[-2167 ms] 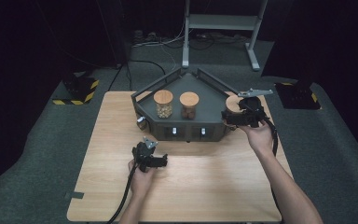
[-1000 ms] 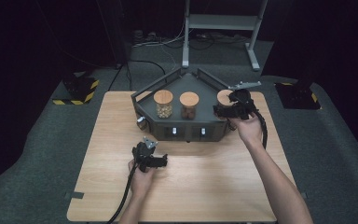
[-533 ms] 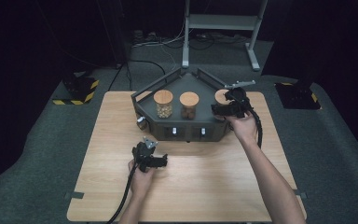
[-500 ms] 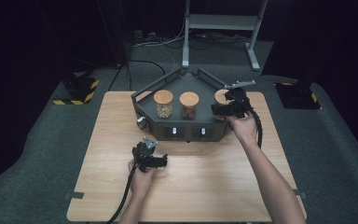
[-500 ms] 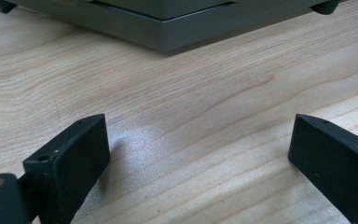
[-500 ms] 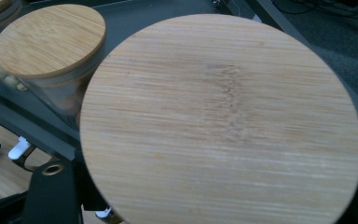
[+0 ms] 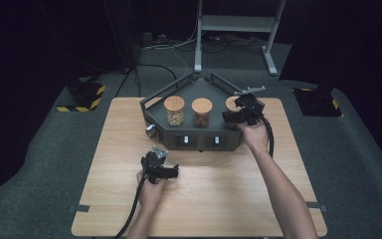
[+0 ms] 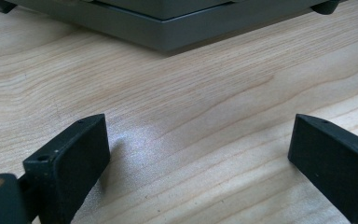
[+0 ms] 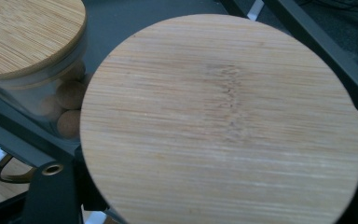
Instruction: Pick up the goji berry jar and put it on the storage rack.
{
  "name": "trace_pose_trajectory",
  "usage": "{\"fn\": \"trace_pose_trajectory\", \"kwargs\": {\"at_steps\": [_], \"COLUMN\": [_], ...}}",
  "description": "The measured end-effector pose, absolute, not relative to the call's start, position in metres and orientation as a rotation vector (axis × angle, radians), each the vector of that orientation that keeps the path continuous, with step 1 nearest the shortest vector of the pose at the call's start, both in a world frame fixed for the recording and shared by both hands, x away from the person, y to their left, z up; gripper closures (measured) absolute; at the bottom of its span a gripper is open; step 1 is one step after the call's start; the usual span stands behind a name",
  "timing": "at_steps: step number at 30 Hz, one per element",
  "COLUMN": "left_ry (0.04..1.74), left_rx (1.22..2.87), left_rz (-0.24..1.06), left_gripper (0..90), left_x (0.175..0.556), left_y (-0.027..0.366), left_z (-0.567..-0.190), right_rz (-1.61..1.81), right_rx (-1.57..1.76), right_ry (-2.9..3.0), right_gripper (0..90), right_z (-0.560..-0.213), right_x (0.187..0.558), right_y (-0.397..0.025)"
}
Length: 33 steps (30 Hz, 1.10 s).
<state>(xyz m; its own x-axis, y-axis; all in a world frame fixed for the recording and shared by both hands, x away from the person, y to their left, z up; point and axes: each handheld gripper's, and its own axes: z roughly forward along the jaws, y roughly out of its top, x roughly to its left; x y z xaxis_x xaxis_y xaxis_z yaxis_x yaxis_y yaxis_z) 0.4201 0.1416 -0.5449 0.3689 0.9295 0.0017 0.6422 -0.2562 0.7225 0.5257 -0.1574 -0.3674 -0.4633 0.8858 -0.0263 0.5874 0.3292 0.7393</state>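
Note:
Three glass jars with bamboo lids stand in a dark grey angular stand (image 7: pixel 194 139) at the table's far side: left jar (image 7: pixel 174 110), middle jar (image 7: pixel 201 112), right jar (image 7: pixel 231 103). My right gripper (image 7: pixel 231 117) is at the right jar. In the right gripper view that jar's round lid (image 9: pixel 223 116) looms close, with my right gripper (image 9: pixel 209 186) open and a jaw on either side beneath it. The middle jar (image 9: pixel 28 37) holds brown balls. My left gripper (image 7: pixel 171 173) rests open on the wood, as its own view shows (image 8: pixel 198 158).
The wooden table (image 7: pixel 129 124) has bare room left of and in front of the stand (image 8: pixel 168 28). Small knobs (image 7: pixel 185 141) sit on the stand's front face. A metal frame (image 7: pixel 238 22) and cables lie on the dark floor beyond.
My right gripper has moved left and slightly away, closing in on the right jar. The left gripper has stayed where it was on the table.

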Motion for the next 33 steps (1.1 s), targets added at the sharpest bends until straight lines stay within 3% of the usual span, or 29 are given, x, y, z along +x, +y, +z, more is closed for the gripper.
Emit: {"fn": "trace_pose_trajectory", "kwargs": {"at_steps": [33], "left_ry": [1.356], "left_rx": [1.997], "left_rz": [0.587], "left_gripper": [5.4], "left_x": [0.420], "left_y": [0.141], "left_z": [-0.545], "right_rz": [0.943], "right_rx": [1.318], "right_ry": [2.154], "right_gripper": [25.6], "right_z": [-0.390], "right_x": [0.543], "right_y": [-0.142]}}
